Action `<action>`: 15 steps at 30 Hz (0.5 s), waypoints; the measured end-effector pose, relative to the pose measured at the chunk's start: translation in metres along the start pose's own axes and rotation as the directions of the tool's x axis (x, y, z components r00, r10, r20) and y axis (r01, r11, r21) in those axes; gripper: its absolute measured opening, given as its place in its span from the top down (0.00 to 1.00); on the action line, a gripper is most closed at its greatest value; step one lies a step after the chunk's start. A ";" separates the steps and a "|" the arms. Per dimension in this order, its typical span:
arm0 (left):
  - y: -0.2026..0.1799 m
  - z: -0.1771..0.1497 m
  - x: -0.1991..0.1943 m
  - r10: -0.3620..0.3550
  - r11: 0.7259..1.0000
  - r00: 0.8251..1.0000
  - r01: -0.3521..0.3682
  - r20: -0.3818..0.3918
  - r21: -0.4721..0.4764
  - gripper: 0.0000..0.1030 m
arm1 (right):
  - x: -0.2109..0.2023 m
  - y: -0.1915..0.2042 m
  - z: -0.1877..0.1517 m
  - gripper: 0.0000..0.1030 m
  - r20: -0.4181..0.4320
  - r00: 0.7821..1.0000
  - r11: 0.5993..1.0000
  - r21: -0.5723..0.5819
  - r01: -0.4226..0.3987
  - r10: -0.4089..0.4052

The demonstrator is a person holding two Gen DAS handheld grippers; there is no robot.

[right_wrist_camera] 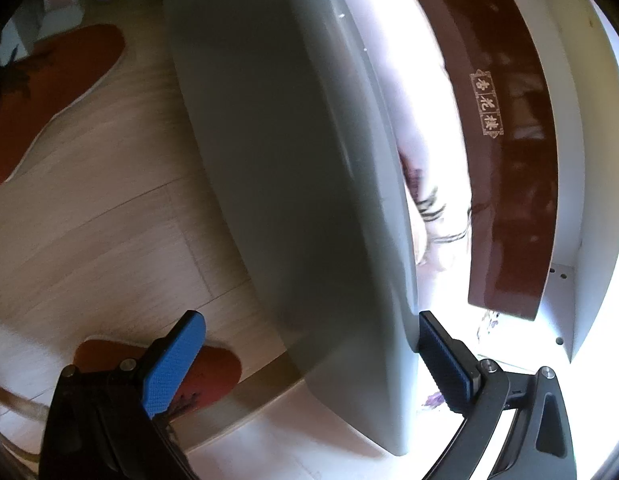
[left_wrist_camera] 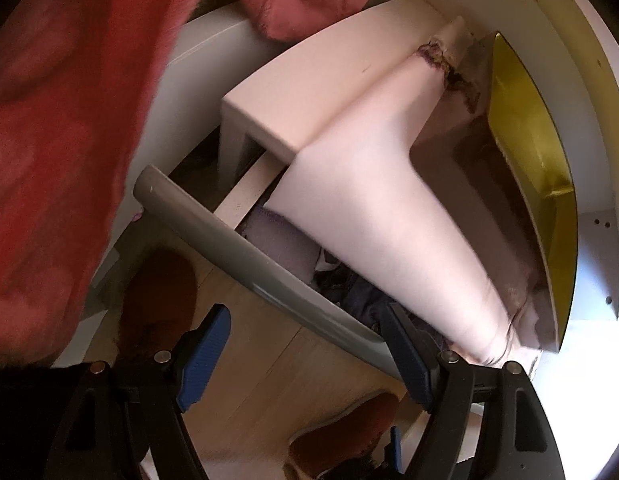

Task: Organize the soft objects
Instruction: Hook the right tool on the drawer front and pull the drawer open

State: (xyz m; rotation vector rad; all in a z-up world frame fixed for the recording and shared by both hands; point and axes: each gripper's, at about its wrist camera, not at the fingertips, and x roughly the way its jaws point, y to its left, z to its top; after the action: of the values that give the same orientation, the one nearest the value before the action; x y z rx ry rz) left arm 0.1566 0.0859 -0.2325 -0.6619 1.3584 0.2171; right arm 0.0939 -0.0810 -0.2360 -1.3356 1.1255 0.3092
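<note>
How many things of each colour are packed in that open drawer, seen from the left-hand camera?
Pale pink: 2, the long pink box and the flat pink box
Gold: 1, the gold box
Lilac: 1, the folded lilac cloth
Dark navy: 1, the bunched dark fabric
Total: 5

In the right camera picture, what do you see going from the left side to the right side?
Red slipper → wooden floor → grey drawer front → pale cloth → dark brown box with gold writing → white cabinet wall.
</note>
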 end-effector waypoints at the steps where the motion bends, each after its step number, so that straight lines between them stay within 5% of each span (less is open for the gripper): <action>1: -0.001 -0.004 -0.001 0.019 1.000 1.000 -0.019 -0.004 0.004 0.23 | 0.001 0.002 -0.001 0.00 -0.005 1.000 1.000 -0.009 0.002 -0.002; 9: 0.013 -0.037 -0.013 0.083 0.996 0.996 -0.083 -0.024 -0.025 0.23 | -0.023 0.020 0.000 0.00 -0.067 0.997 0.999 0.030 -0.035 0.037; 15: 0.024 -0.060 -0.021 0.121 0.992 0.992 -0.123 -0.046 -0.022 0.25 | 0.003 0.033 -0.008 0.00 -0.118 0.988 0.994 0.032 -0.101 0.105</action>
State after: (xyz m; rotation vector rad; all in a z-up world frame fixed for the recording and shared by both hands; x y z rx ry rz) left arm 0.0898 0.0761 -0.2237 -0.6082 1.4430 0.3194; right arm 0.0671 -0.0798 -0.2569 -1.2889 1.2973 0.2922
